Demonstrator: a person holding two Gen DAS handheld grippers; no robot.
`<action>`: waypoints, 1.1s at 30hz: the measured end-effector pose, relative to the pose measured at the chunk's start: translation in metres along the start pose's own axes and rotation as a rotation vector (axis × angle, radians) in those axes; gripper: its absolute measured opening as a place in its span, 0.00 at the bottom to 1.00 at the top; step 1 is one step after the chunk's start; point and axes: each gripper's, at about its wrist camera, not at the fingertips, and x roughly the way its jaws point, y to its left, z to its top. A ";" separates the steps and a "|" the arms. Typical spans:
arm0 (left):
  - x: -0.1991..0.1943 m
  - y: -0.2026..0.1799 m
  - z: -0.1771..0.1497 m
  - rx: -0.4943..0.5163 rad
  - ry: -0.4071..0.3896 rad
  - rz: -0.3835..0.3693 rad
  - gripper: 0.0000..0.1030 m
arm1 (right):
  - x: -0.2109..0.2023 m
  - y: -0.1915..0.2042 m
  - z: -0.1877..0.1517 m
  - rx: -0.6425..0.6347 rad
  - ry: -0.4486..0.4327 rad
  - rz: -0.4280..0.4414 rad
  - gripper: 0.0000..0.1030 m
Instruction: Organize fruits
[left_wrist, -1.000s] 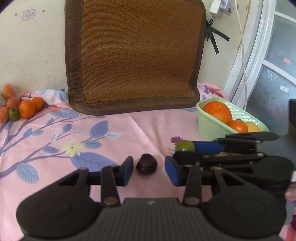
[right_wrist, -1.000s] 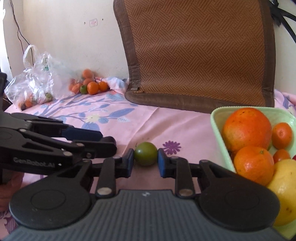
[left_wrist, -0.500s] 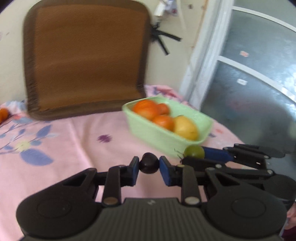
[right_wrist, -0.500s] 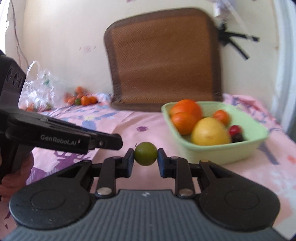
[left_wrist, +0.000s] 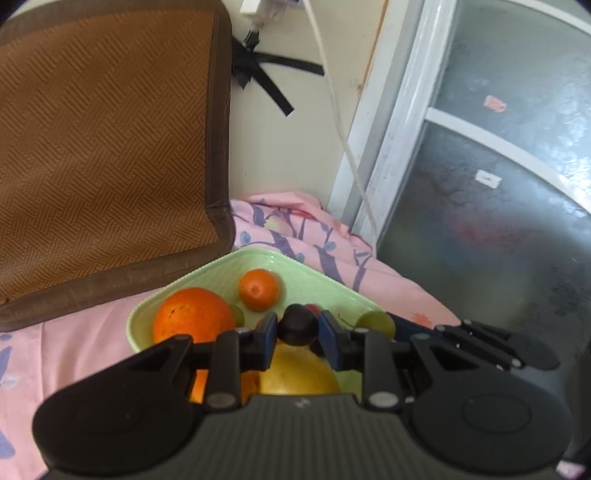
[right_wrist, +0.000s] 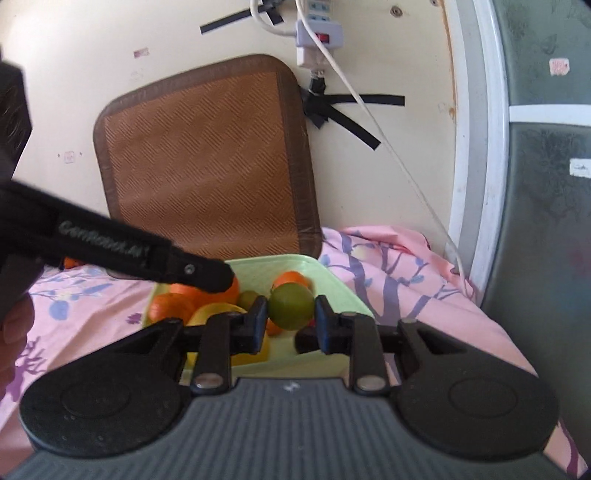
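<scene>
My left gripper (left_wrist: 298, 326) is shut on a small dark round fruit (left_wrist: 297, 324), held over the pale green bowl (left_wrist: 325, 277). The bowl holds a big orange (left_wrist: 192, 314), a small orange (left_wrist: 258, 288) and a yellow fruit (left_wrist: 299, 376). My right gripper (right_wrist: 290, 308) is shut on a green lime (right_wrist: 290, 305), also above the green bowl (right_wrist: 332, 284). In the left wrist view the lime (left_wrist: 376, 322) shows at the right, at the bowl's near rim. The left gripper's arm (right_wrist: 140, 254) crosses the right wrist view from the left.
A brown woven mat (left_wrist: 107, 147) leans on the wall behind the bowl. The pink floral cloth (left_wrist: 66, 350) covers the surface. A white cable (left_wrist: 343, 140) hangs by the window frame (left_wrist: 399, 122) at the right. A hand (right_wrist: 14, 332) shows at the left edge.
Both grippers have swung right and risen from the cloth to above the bowl. The left gripper closed on the dark fruit; the right kept its hold on the lime.
</scene>
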 end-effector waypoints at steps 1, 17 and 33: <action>0.006 0.001 0.002 -0.006 0.009 -0.001 0.25 | 0.002 -0.001 -0.003 -0.006 0.003 -0.006 0.30; -0.049 -0.011 -0.009 -0.024 -0.066 0.066 0.48 | -0.027 -0.010 -0.011 0.120 -0.059 -0.008 0.31; -0.160 -0.048 -0.100 0.015 -0.120 0.379 0.94 | -0.136 0.039 -0.048 0.427 0.005 0.051 0.44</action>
